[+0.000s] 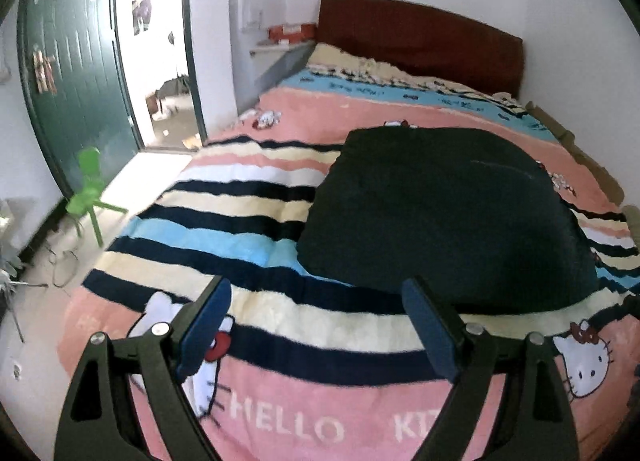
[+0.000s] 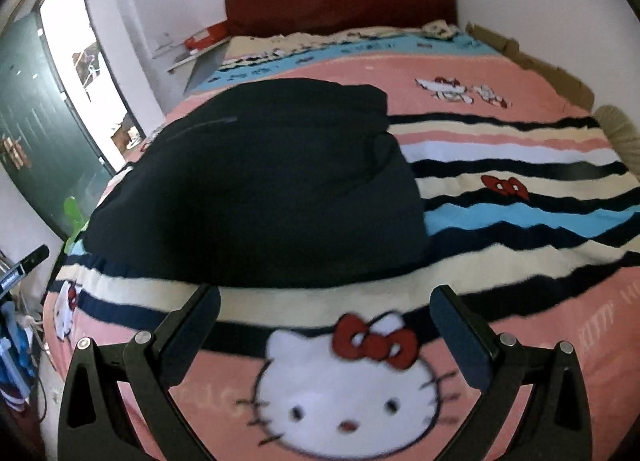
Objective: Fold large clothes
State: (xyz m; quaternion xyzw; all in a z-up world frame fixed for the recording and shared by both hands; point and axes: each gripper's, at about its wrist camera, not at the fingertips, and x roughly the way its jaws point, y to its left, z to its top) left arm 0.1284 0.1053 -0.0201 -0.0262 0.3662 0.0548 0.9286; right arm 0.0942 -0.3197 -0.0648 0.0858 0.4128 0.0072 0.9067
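Note:
A large dark, nearly black garment (image 1: 440, 213) lies folded into a rough rectangle on the striped pink Hello Kitty blanket (image 1: 248, 197). It also shows in the right wrist view (image 2: 260, 181). My left gripper (image 1: 318, 297) is open and empty, held above the blanket just in front of the garment's near edge. My right gripper (image 2: 326, 303) is open and empty, also just short of the garment's near edge, over the Hello Kitty face (image 2: 344, 385).
The bed has a dark red headboard (image 1: 420, 37) against the far wall. A green plastic chair (image 1: 90, 193) stands on the floor to the left by an open green door (image 1: 76, 73). A shelf with a red box (image 1: 290, 32) is beside the headboard.

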